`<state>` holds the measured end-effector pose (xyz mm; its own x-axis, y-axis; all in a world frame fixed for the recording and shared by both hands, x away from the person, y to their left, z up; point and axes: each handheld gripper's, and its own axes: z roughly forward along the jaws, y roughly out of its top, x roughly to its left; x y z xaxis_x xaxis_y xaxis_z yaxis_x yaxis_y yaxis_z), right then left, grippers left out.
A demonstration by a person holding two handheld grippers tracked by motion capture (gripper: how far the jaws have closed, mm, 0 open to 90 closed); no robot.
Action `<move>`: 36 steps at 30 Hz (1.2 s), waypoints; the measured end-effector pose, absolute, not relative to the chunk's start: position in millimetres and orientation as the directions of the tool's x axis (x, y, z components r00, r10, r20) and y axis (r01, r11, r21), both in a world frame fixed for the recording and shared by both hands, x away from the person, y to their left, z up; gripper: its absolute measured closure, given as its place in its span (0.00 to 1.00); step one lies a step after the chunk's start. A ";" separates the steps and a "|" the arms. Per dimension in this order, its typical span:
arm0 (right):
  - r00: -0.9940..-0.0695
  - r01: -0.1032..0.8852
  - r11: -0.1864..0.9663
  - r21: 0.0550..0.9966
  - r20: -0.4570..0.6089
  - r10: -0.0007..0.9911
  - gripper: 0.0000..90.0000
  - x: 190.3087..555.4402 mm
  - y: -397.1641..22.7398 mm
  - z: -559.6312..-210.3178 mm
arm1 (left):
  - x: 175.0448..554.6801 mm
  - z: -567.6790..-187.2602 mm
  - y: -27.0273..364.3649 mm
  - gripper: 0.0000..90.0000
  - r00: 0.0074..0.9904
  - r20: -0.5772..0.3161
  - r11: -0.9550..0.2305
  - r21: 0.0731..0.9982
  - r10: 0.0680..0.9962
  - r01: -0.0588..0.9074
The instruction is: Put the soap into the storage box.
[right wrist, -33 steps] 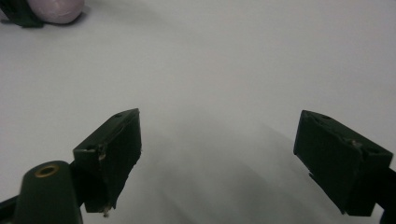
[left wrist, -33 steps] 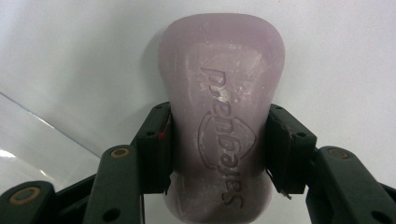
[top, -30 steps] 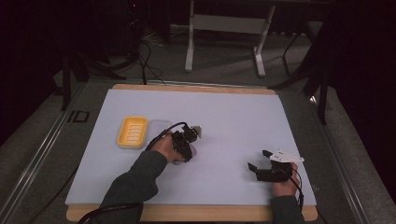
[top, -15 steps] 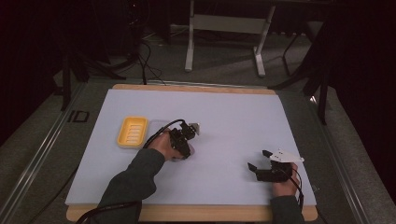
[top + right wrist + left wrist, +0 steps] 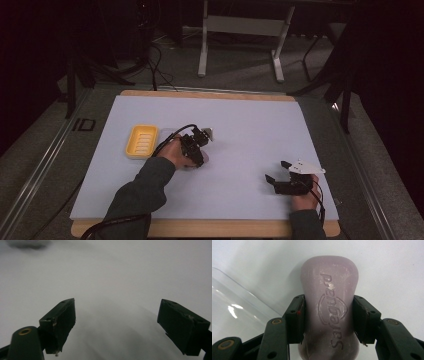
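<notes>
yellow soap dish (image 5: 142,141) bare, soap bar (image 5: 329,312) between jaws

The soap bar (image 5: 329,312) bears embossed lettering, apparently "Safeguard", seen upside down

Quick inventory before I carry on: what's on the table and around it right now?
Pale purple embossed bar of soap: one, mid-table, clamped in the left hand-held gripper.
Yellow ribbed plastic soap dish: one, left of the soap.
Clear plastic sheet: one, beside the soap.
White-covered wooden-edged table: one.
Grey metal stand: one, behind the table.
Left hand-held gripper: black, shut on the soap.
Right hand-held gripper: black, open, near the table's right front.
</notes>
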<state>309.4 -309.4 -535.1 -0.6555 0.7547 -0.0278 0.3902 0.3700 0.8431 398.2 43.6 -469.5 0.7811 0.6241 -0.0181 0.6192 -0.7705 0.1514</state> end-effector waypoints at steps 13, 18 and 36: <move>-0.656 0.390 0.374 0.841 -0.031 0.754 0.16 309.1 -308.8 -535.1 | 401.3 -461.3 52.1 0.55 0.769 -0.018 -0.756 0.168 0.639 0.633; -0.656 0.390 0.374 0.842 -0.031 0.754 0.16 309.1 -308.9 -535.1 | 402.0 -458.9 54.6 0.55 0.762 -0.011 -0.750 0.171 0.647 0.639; -0.656 0.388 0.371 0.844 -0.030 0.754 0.16 309.1 -309.3 -535.1 | 405.0 -451.6 66.3 0.55 0.739 -0.017 -0.722 0.200 0.674 0.663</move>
<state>309.1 -309.3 -535.1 -0.6558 0.7543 -0.0296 0.3881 0.3706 0.8438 405.0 66.3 -451.6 0.7388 0.6737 -0.0171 0.6628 -0.7217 0.1997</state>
